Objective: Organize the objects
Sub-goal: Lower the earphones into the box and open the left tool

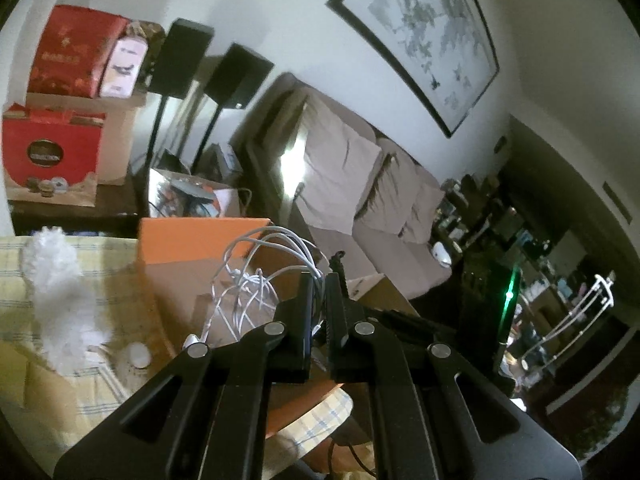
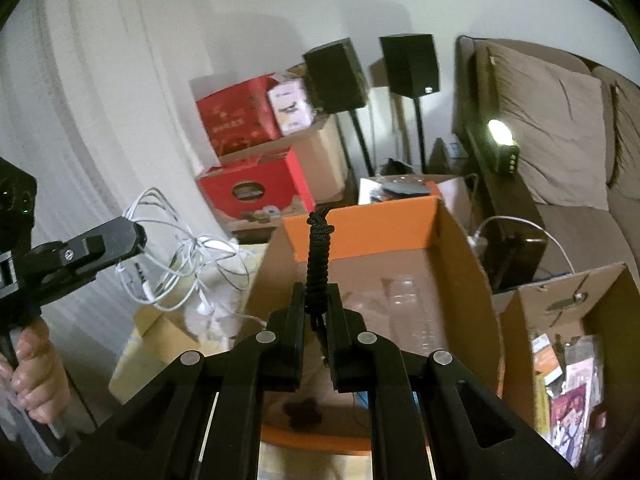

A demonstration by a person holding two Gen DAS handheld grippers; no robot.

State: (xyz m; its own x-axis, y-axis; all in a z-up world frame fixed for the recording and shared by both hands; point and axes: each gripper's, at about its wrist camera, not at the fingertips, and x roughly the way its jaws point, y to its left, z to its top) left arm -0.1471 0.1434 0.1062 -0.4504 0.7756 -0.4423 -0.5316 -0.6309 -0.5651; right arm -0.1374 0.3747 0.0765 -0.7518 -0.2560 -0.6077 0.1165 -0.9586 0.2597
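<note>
So the left gripper [image 1: 319,280] is pinching a tangled bundle of white earphone cable [image 1: 256,276], jaws nearly closed on it, and it's hanging in the air just beside the orange box [image 2: 360,224], on its left going by the right wrist view. The right gripper [image 2: 317,292] is clamping a coiled black cord [image 2: 318,248], jaws narrow around it, and holding it upright right over the open orange box. A hand [image 2: 32,372] is gripping the left gripper's handle. Another cardboard box [image 2: 568,320] full of packets is sitting just right of the orange box. A white fluffy thing [image 1: 60,292] is lying on the checked cloth [image 1: 12,280] left of the orange box.
</note>
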